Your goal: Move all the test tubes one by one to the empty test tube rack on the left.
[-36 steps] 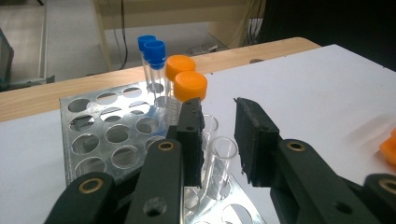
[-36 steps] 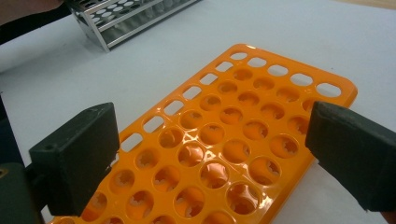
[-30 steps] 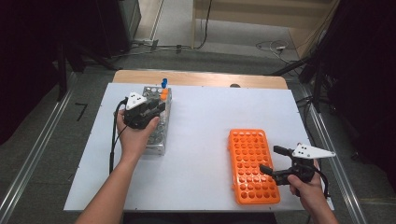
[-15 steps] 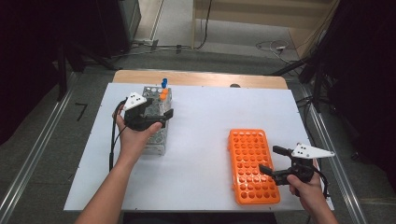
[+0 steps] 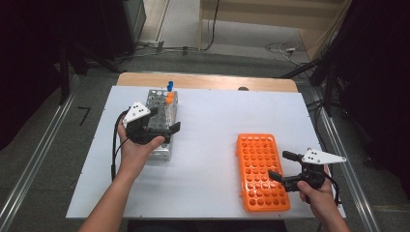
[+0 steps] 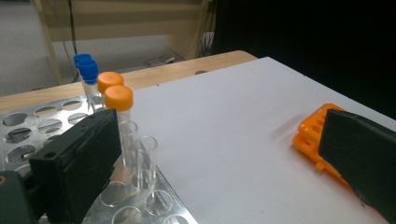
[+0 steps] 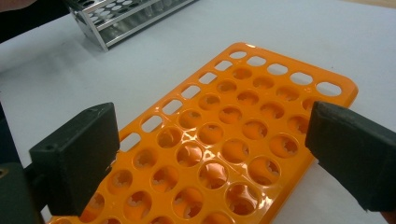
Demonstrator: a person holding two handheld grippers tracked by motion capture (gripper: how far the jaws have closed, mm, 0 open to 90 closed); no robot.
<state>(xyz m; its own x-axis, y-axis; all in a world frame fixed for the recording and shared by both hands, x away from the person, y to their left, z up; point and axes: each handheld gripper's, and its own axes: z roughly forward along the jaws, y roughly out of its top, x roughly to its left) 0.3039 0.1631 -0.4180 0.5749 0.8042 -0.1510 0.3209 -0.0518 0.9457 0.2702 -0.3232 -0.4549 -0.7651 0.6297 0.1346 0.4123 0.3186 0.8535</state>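
The left hand-held gripper (image 5: 165,121) hovers over the metal rack (image 5: 161,112) with its jaws just sprung wide, nothing between them; 2 orange-capped tubes (image 6: 118,98) stand there. Right of the metal rack, the right hand-held gripper (image 5: 282,166) gapes empty over the orange rack (image 5: 259,170).

The left gripper (image 5: 167,121) now sits slightly lower and further left in the high view, over the near part of the metal tube rack (image 5: 162,113). Its jaws have just been opening and stand wide apart, nothing between them.
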